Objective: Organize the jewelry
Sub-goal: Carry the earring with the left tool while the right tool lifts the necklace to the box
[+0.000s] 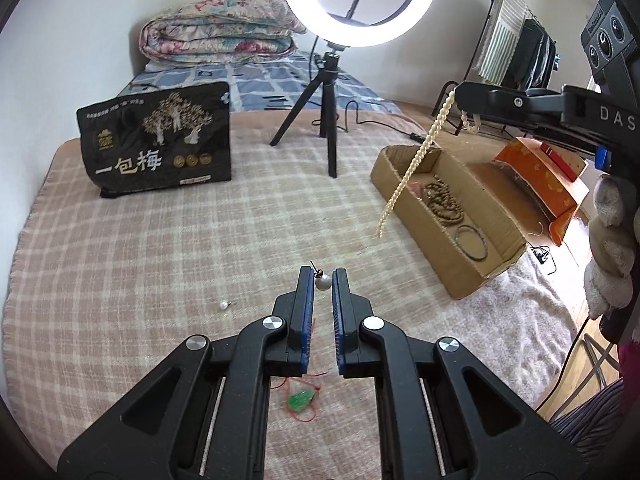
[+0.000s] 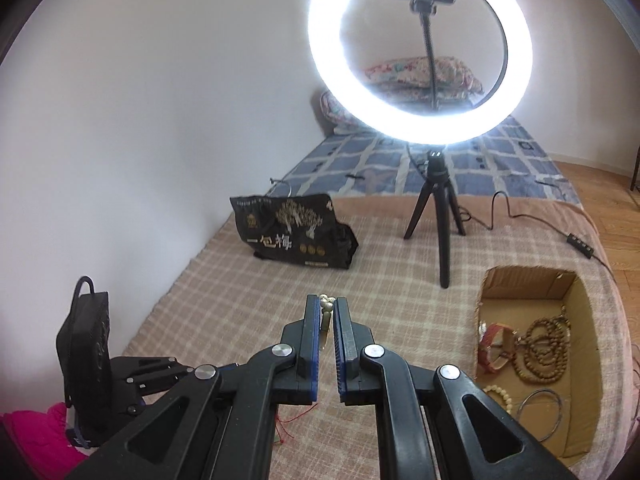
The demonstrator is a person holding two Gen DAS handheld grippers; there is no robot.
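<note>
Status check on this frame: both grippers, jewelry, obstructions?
Left gripper shut on pearl earring. Right gripper shut on pearl strand, dangling near cardboard box. Nothing in the way.

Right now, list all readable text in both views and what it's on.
"一包梅": big white characters on the black snack bag, also legible in the right wrist view.
"DAS": white letters, cut off at the frame edge, on the right claw's body.
Small gold print and the label on the bag: too small to read.
</note>
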